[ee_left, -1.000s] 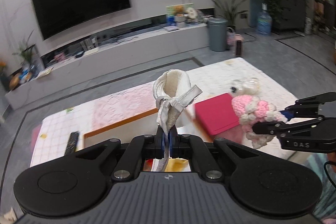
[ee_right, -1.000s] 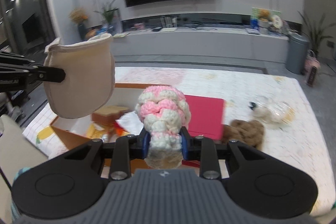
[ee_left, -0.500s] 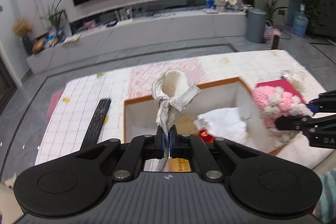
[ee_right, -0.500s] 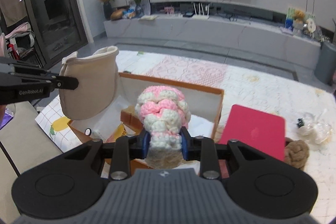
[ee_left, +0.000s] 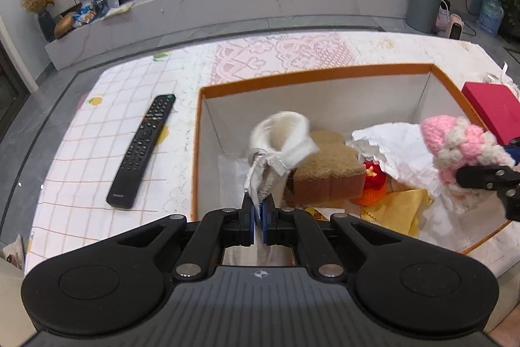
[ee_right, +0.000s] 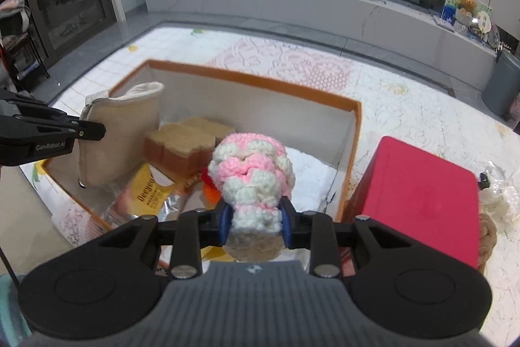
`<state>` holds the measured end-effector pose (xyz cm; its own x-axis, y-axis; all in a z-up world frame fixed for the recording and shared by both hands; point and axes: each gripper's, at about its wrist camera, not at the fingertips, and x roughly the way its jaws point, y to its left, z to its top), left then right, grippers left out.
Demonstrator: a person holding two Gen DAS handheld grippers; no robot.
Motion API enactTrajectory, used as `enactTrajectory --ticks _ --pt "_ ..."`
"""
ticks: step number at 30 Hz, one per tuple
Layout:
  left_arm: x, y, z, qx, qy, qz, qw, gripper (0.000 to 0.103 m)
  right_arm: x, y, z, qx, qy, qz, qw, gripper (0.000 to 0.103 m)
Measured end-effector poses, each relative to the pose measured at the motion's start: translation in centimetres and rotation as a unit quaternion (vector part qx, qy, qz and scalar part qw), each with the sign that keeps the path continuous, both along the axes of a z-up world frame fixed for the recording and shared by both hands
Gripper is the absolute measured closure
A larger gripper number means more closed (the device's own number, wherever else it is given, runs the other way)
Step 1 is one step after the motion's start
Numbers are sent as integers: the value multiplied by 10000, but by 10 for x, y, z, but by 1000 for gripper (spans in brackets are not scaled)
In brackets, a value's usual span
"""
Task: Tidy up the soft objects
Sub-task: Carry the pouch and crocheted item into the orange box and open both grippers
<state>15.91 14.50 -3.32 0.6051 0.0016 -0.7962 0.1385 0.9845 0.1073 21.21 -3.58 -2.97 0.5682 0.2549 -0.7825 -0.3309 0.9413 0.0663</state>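
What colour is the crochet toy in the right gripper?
Pink and white yarn in patches; the crochet toy shows best in the right wrist view.

Both wrist views close, angled down – share box (ee_left: 325,75) (ee_right: 260,85)

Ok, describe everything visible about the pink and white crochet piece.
The pink and white crochet piece is a chunky yarn item, lumpy with mixed pink and white stitches, soft-looking. The right gripper is shut on its lower end, blue pads pressing both sides, so it stands up from the jaws. It hangs above the orange-rimmed box, over the white paper inside; nothing but the pads visibly touches it.
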Motion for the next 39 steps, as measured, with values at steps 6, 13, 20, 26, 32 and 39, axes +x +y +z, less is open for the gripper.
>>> enactTrajectory --ticks 6,13,20,26,32,39 --pt "6 3 -11 -116 176 17 9998 98 13 12 -21 24 298 127 9995 71" --pt "6 7 -17 -114 288 67 9995 97 19 19 -34 85 537 156 9984 68" --pt "5 8 -13 -111 296 92 9995 90 20 17 -35 111 583 120 9982 61" --pt "-5 3 1 -40 89 -6 10000 50 13 15 -21 129 405 88 9991 52" --pt "-19 3 18 -176 -224 -102 9995 39 2 16 -6 134 211 66 9997 42" --pt "-40 -1 37 -300 -510 -199 9980 39 -15 11 13 192 4 69 9998 41"
